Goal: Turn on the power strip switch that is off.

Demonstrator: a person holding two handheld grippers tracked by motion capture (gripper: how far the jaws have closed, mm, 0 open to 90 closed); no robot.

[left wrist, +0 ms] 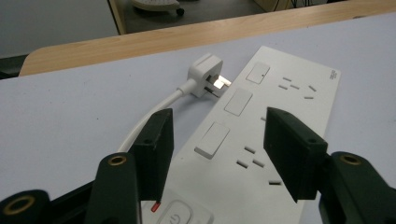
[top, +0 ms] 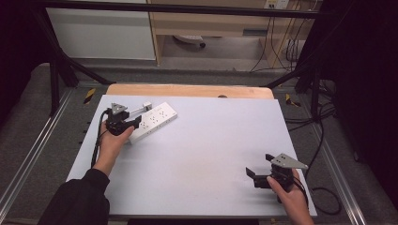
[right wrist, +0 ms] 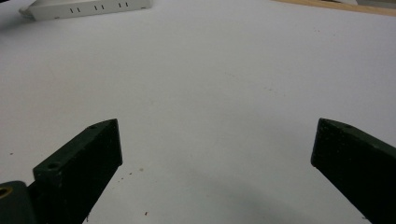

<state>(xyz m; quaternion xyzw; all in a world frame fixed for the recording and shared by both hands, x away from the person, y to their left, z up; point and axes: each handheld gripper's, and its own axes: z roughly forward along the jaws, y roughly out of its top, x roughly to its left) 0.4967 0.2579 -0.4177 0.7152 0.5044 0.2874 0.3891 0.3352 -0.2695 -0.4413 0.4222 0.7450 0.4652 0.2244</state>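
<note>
Hovering over the near end of the white power strip (left wrist: 261, 140), the left gripper (left wrist: 217, 149) has its jaws spread, one on either side of the strip and gripping nothing. The strip lies at the far left of the pale blue table (top: 206, 154), its white plug (left wrist: 205, 77) resting just beside it. The right gripper (top: 253, 174) sits wide open over bare table, well apart.

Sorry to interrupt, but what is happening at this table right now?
A person holds a gripper in each hand. The left gripper, jaws open, hovers over one end of a white power strip lying flat on the table. A white plug on its cable lies beside the strip, not plugged in. The right gripper, also open, waits apart near the table's front right, holding nothing.
</note>
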